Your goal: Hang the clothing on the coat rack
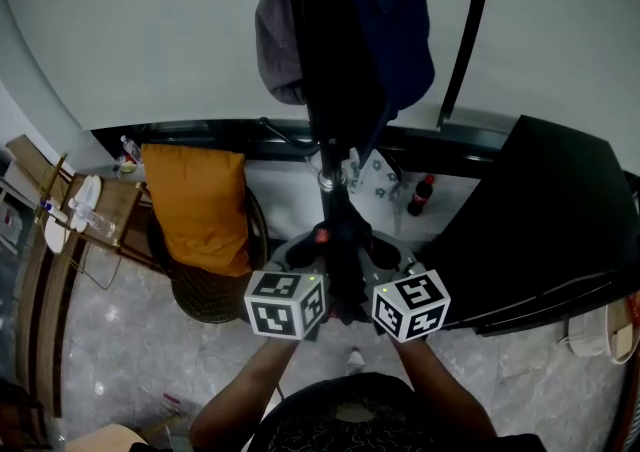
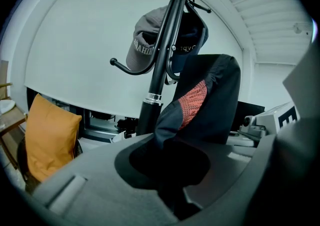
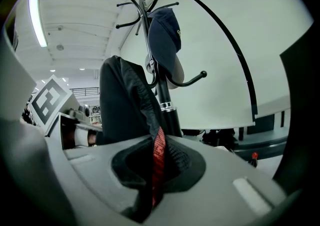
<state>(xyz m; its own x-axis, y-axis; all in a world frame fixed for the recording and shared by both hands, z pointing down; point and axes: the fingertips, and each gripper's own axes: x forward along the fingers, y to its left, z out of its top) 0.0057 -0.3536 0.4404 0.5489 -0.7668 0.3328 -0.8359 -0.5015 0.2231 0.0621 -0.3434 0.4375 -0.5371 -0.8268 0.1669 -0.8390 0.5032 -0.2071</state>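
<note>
Black clothing point(image 2: 212, 95) with a red-patterned strip is held up just beside the coat rack point(image 2: 159, 70) pole, near a lower hook. Left tongs point(image 2: 172, 192) and right tongs point(image 3: 154, 192) are side by side, each clamped on its fabric. A grey cap point(image 2: 142, 45) and a navy cap point(image 3: 165, 35) hang on the rack. An orange cushion point(image 2: 47, 140) stands to the left.

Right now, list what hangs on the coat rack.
A grey cap and a navy cap hang on it. The dark garment hides part of the pole.
</note>
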